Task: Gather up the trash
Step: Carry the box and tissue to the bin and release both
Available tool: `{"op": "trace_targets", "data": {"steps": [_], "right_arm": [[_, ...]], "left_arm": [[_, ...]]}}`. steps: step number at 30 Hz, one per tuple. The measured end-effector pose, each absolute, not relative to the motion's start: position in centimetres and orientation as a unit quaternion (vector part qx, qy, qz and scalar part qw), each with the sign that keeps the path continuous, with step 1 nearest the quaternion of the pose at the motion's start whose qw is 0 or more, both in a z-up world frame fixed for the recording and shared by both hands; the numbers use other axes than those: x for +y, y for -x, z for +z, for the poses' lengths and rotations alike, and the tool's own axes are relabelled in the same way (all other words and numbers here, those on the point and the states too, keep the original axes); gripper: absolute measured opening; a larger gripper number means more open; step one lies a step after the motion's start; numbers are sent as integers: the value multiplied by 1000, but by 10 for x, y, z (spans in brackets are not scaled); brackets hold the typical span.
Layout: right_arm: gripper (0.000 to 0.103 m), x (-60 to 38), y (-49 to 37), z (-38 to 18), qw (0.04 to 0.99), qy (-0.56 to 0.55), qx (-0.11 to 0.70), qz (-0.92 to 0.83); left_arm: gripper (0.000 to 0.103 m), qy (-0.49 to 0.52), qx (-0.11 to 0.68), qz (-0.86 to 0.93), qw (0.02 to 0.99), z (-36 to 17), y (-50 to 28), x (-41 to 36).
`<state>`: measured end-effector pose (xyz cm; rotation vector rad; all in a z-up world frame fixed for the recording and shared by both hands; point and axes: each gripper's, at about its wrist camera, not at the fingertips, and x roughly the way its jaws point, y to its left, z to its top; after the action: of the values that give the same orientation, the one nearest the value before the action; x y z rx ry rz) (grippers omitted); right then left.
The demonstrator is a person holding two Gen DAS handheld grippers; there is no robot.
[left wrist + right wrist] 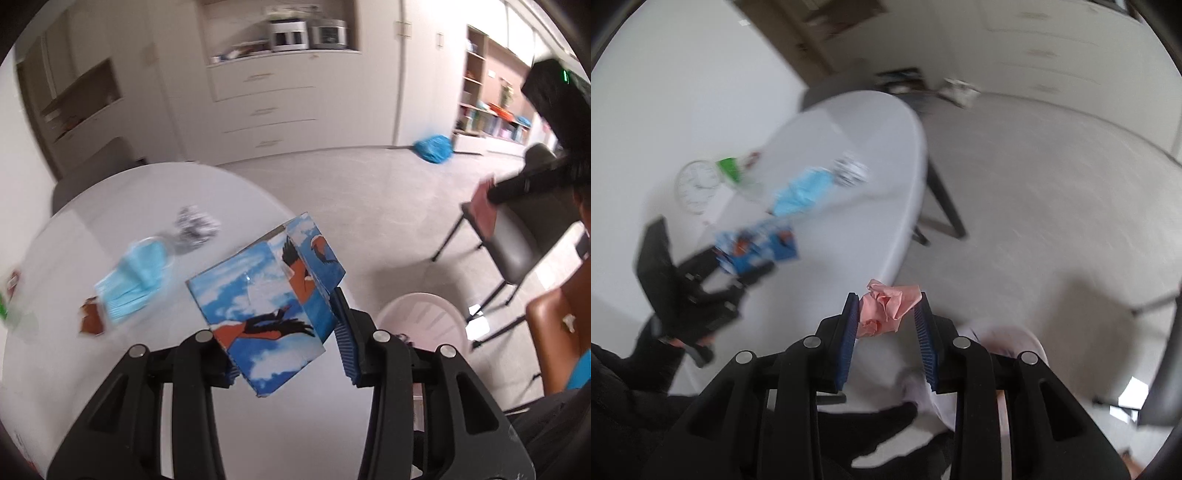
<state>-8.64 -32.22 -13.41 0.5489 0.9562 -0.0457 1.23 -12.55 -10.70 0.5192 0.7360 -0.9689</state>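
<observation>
While the left gripper [284, 332] fingers squeeze the box [266, 314] and the right gripper [886, 321] fingers pinch pink paper [886, 310], drop both inside the bin [421, 325].

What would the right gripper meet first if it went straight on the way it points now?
Probably bare floor. The right gripper, holding pink crumpled paper, points just past the table's edge. Depth is unclear, so it could clip that edge.

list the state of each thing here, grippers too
left gripper: shut on box
box: held, tilted, off the table
right gripper: shut on pink paper
pink paper: crumpled, held
mask: lying on table
foil ball: crumpled, on table
</observation>
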Motion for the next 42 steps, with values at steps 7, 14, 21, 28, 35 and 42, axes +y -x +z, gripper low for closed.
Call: {"op": "trace_targets", "data": {"steps": [7,14,21,28,35,42], "right_arm": [[34,-328,124,-228,804,-255,531,-89],[70,-342,134,-297,766,-298,555,-130],[91,-374,187,-253,782,-306,501,-210],[93,-404,240,-218,782,-307,462,-285],[93,-412,265,-217,771,-337,443,-309],[93,-408,273,-207,772,-341,435,-314]], "left_arm": [[41,-276,343,-493,751,-110,38,-181],[41,-301,350,-509,726,-120,75,-218],[41,-320,365,-525,699,-135,104,-242],[43,-357,396,-551,642,-177,141,-279],[83,-378,421,-549,615,-203,159,-297],[85,-362,423,-536,635,-182,153,-290]]}}
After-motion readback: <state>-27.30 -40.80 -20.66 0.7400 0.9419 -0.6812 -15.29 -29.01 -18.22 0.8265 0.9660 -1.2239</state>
